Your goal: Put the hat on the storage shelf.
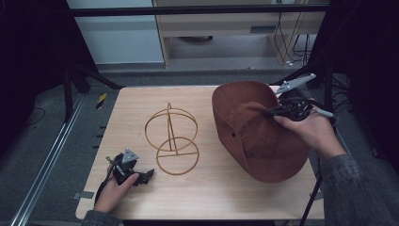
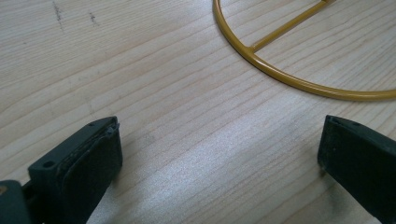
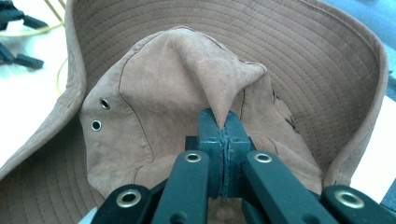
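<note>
Hat (image 1: 263, 141), brown and wide-brimmed, sits at the right side of the worktop (image 1: 207, 193), to the right of the wire stand (image 1: 171, 139), and its near brim rests on the wood while the far brim stands tilted up. Right tongs (image 1: 267, 113) are clamped tight on a pinch of the hat's crown; in the right gripper view the cloth rises into a peak just above the closed tips of those tongs (image 3: 225, 122), and two metal eyelets (image 3: 100, 114) show on the crown to the left of that peak. Left tongs (image 1: 148, 175) lie just left of the wire stand's lower ring, near the front edge of the worktop, held in the person's left hand (image 1: 113, 190). Seen from the left gripper view, these tongs (image 2: 217, 154) stand wide with bare wood between them, and the yellow ring of the stand (image 2: 299, 84) curves just beyond, not touching either side.
</note>
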`<state>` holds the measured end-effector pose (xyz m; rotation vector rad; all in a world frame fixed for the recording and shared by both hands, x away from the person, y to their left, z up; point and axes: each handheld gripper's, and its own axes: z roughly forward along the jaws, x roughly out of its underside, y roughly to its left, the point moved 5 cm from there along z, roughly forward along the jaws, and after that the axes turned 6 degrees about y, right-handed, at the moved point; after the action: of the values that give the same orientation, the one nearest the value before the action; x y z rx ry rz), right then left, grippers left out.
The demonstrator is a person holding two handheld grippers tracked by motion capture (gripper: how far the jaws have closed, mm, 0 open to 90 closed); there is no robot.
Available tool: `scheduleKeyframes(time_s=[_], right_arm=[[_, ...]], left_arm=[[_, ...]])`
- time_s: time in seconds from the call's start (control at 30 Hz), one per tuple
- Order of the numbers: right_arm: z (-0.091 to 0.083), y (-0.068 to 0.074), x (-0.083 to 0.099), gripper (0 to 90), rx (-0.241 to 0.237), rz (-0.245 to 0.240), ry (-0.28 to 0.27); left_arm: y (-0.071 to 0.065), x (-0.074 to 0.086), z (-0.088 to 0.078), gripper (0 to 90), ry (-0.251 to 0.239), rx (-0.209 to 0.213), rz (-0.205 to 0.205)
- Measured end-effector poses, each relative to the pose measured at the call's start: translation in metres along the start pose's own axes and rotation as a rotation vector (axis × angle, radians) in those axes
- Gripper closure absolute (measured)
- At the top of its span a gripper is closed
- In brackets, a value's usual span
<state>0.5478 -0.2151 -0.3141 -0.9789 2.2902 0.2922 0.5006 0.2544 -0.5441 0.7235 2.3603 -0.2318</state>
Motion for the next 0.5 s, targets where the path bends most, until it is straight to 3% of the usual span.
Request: scheduleKeyframes(time_s=[0.5], right_arm=[[-0.027, 0.008, -0.024, 89.4, 0.013, 0.003, -0.101]], left_arm=[[0.000, 0.000, 0.000, 0.0, -0.003, 0.000, -0.003]])
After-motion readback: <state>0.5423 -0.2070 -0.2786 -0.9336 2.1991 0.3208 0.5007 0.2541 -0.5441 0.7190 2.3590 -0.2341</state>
